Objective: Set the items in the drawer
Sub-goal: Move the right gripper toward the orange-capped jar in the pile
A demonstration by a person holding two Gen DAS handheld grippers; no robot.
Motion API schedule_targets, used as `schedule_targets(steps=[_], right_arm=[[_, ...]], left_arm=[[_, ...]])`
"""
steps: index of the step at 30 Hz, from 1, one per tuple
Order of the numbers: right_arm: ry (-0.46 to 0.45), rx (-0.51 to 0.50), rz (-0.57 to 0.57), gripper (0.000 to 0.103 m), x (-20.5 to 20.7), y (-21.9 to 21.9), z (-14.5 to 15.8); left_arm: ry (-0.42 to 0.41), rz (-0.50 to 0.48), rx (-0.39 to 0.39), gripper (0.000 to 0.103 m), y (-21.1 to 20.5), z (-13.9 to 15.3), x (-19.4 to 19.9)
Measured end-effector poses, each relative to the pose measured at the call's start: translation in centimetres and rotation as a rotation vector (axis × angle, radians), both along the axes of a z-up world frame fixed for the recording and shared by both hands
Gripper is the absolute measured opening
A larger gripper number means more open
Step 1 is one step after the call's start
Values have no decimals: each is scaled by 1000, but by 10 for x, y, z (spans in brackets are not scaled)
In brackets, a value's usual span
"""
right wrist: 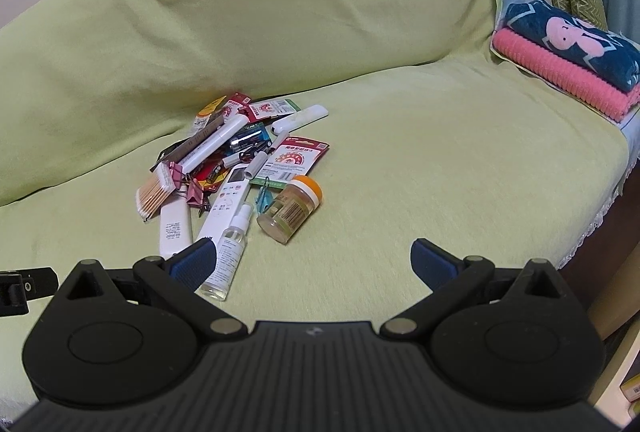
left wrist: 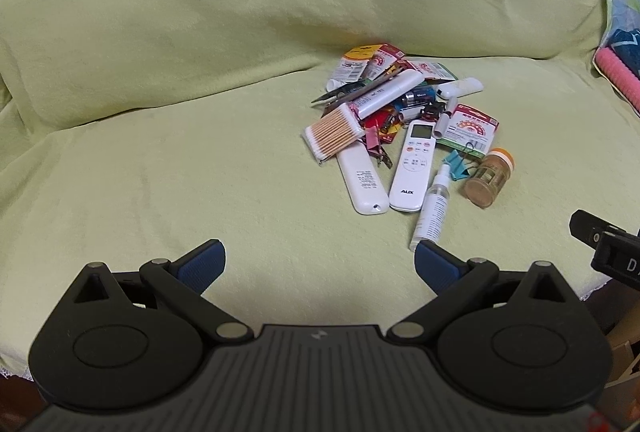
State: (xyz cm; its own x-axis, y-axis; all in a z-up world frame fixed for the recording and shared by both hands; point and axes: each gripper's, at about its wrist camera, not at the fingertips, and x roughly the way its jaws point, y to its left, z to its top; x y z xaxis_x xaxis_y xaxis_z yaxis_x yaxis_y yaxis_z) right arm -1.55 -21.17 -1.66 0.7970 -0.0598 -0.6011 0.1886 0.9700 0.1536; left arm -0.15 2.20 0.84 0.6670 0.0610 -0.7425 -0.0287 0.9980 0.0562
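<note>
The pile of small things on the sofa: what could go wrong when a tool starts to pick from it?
1. The jar lies on its side apart from the pile, so a nudge may roll it.
2. The cotton swabs rest on a white remote; pulling that remote first may tip them.
3. Both the left tool and right tool are open and empty, and no drawer is in view.

We hold our left gripper (left wrist: 320,266), a black linkage frame with blue ribbed pads (left wrist: 202,264), level and low, its two fingers spread wide with nothing between them. Our right gripper (right wrist: 313,264), of the same black build with blue pads (right wrist: 430,262), sits likewise, jaws parted wide and empty. A black edge of each shows in the other's view.
</note>
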Motion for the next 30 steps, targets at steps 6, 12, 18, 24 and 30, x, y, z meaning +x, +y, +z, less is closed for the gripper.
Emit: schedule_targets(steps=[6, 12, 18, 24, 30], right_arm=[[15, -6, 0, 102, 6, 1, -3], [21, -30, -30, 102, 8, -1, -8], [11, -57, -19, 102, 10, -2, -14], [52, -46, 44, 102, 23, 3, -20], [97, -14, 68, 102, 31, 1, -32]], left_arm=[[13, 8, 2, 101, 2, 0, 4], [20, 14, 2, 101, -1, -5, 8], [41, 13, -7, 101, -1, -15, 14], [68, 2, -4, 101, -4, -27, 22], [69, -1, 2, 101, -4, -35, 31]])
